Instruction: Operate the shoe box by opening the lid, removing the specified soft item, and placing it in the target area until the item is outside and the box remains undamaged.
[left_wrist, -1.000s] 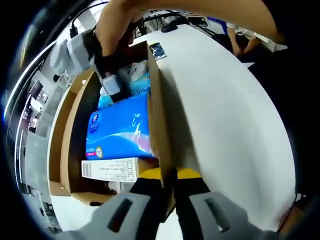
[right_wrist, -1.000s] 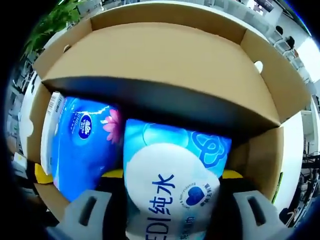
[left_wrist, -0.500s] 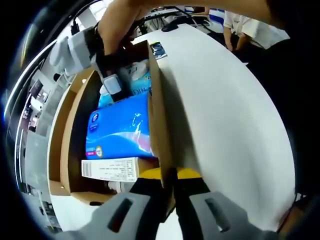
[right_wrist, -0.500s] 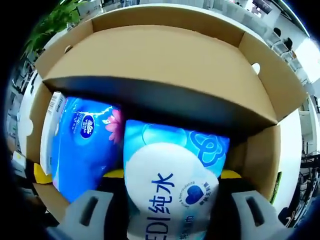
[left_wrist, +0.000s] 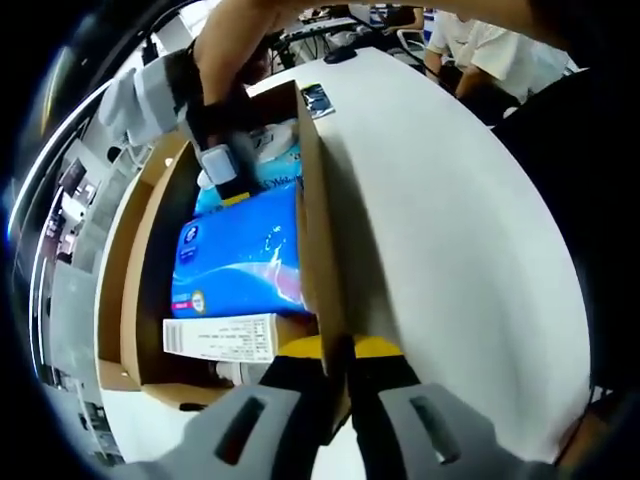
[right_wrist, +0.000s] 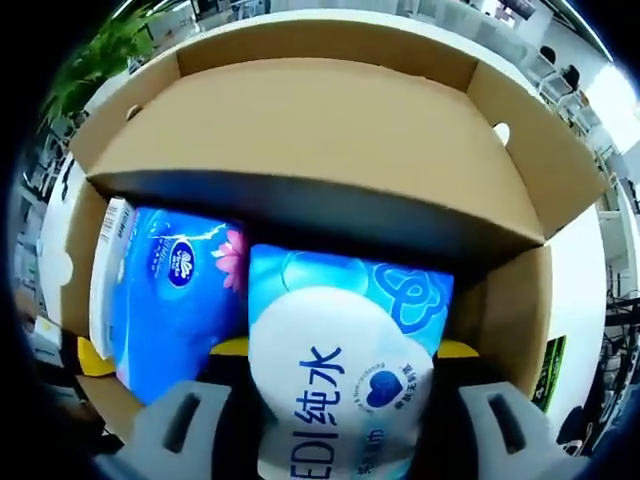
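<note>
The left gripper view is taken from one end of the open brown cardboard shoe box (left_wrist: 312, 215), along its side wall and across the white counter (left_wrist: 450, 230). The right gripper view is taken close above the same box (right_wrist: 330, 130), facing its raised lid. The dark blue soft tissue pack (left_wrist: 237, 255) (right_wrist: 165, 290) is shared by both views.

A white desk (left_wrist: 470, 230) carries the open cardboard shoe box (left_wrist: 318, 250), ahead and left of the left jaws.
</note>
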